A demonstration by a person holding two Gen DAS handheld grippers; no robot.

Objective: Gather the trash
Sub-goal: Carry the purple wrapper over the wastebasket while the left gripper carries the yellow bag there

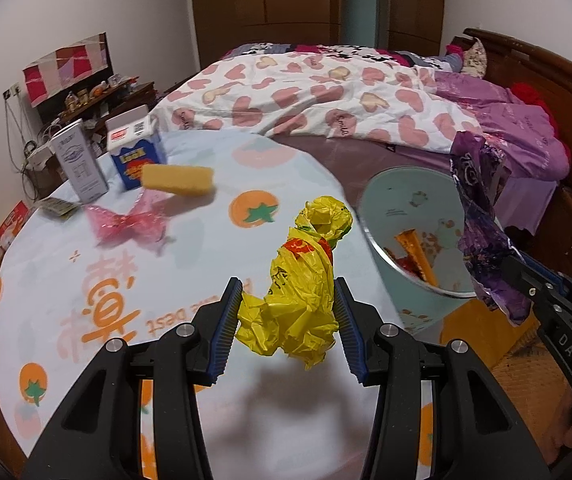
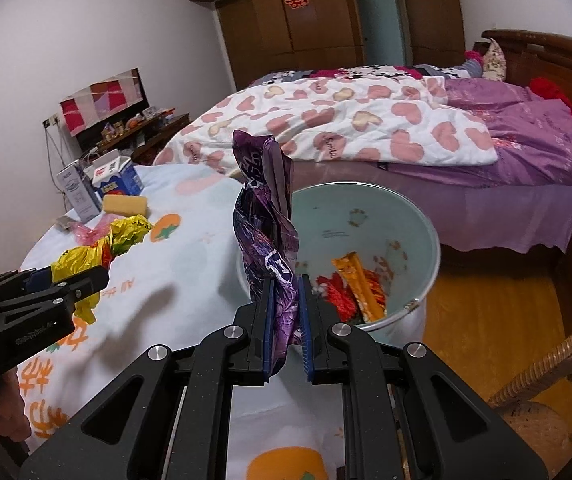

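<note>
The left gripper [image 1: 289, 316] sits closest to the lens, its blue-padded jaws clenched on a crumpled yellow plastic bag [image 1: 302, 280] that hangs lifted above the round table [image 1: 85, 300] and its fruit-print cloth. Farther left on that cloth, trash is yet to be gathered: a pink cellophane wrapper [image 1: 129, 226], a yellow sponge-like block [image 1: 177, 179] and two cartons, one grey [image 1: 79, 166] and one blue [image 1: 135, 152], plus a small flat packet [image 1: 55, 206] near the edge. To the right of the table stands the pale green bin [image 1: 390, 200], already holding orange and red wrappers, and over its near rim the right gripper [image 2: 286, 312] holds a purple foil wrapper [image 2: 265, 216] upright, jaws clamped on its lower end. To do this step well, the right side should probably carry the foil further over the open mouth before letting go, since the wrapper is tall and light and its top leans toward the table side; released at the rim it could tip outward. Opening the jaws fully matters, as crinkled foil may cling to the ribbed pads. The yellow bag looks ready to follow, and it should travel right across the table edge until it is clearly above the bin, not its rim, before release.
</note>
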